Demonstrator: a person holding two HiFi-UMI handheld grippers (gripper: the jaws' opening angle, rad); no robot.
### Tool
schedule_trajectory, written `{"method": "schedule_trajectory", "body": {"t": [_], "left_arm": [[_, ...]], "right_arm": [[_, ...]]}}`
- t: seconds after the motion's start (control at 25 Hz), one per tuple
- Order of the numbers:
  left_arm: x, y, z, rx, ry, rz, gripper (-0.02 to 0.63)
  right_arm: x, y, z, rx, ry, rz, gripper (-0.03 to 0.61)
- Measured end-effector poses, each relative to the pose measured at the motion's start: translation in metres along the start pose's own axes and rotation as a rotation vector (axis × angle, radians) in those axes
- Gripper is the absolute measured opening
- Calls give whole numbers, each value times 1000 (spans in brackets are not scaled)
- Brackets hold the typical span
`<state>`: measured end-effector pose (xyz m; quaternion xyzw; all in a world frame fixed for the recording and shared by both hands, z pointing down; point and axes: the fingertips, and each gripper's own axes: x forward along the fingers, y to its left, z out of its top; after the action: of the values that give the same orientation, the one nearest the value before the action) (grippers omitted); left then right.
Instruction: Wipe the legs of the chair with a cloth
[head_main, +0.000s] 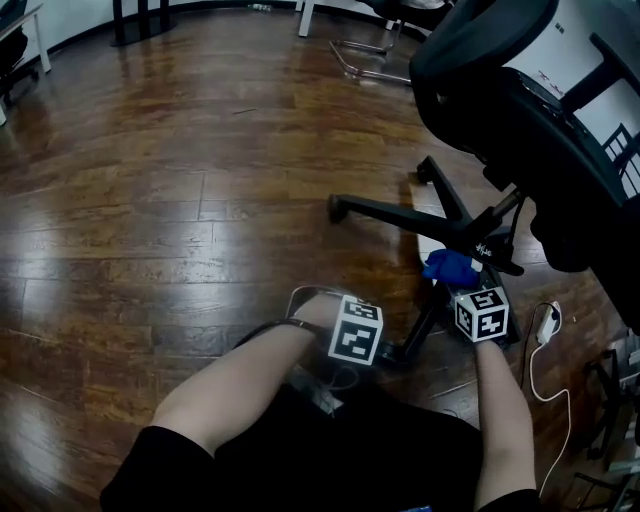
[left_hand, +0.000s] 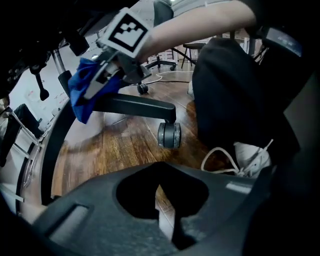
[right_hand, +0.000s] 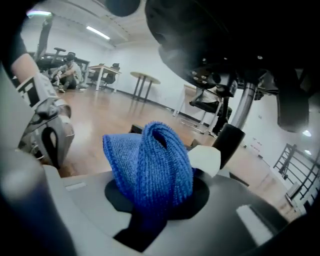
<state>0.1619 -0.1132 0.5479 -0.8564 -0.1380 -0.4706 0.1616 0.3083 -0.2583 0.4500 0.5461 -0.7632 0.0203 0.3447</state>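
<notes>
1. Head view. The person's two forearms reach out from the near edge over a wooden floor (head_main: 150, 200).
   - The black chair (head_main: 520, 110) stands at far right, and its star base spreads one leg (head_main: 390, 210) to the left.
   - The right gripper (head_main: 462, 288) points at the hub of the base, with a blue cloth (head_main: 448, 265) at its tip lying against the hub end of the legs.
   - The left gripper (head_main: 380, 348) sits just left of it, low beside a near leg.
   - A white cable (head_main: 545, 385) loops on the floor at right.
2. Left gripper view. The left gripper (left_hand: 167, 220) is clenched, with its jaws together and nothing between them.
   - Beyond it, the right gripper (left_hand: 100, 80) holds the cloth (left_hand: 82, 95) on the inner end of a leg (left_hand: 135, 105).
   - That leg ends in a caster (left_hand: 169, 135).
   - A white shoe (left_hand: 250, 157) is at right.
3. Right gripper view. The right gripper (right_hand: 152, 205) has its jaws clamped on the bunched cloth (right_hand: 150, 165), which bulges up above them.
   - The chair's column (right_hand: 245, 107) rises at right, just beyond the cloth.
   - The left gripper (right_hand: 47, 125) is at left.
</notes>
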Motion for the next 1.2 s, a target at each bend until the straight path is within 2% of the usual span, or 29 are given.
{"method": "schedule_trajectory", "body": {"t": [0.16,0.32,0.48,0.76,0.92,1.04,1.2], "left_arm": [[6,-3,9,-4,-44,-26,2],[11,-4,3,10,-27,-35,2],[9,-2,-7,10,24,-20,2],[-4,1,-31,26,156,35,2],[-4,-6,-31,65,179,25,2],[-5,-5,-26,54,150,24,2],[-3,-4,-20,39,105,5,2]], "right_arm": [[25,-47,11,12,21,-113,89],[24,-38,14,-6,12,-111,87],[-4,11,-3,-13,16,0,87],[-68,148,-43,-189,91,269,92],[-89,188,-55,-219,93,361,92],[-84,179,-53,-205,69,384,91],[-51,114,-32,-65,15,260,89]]}}
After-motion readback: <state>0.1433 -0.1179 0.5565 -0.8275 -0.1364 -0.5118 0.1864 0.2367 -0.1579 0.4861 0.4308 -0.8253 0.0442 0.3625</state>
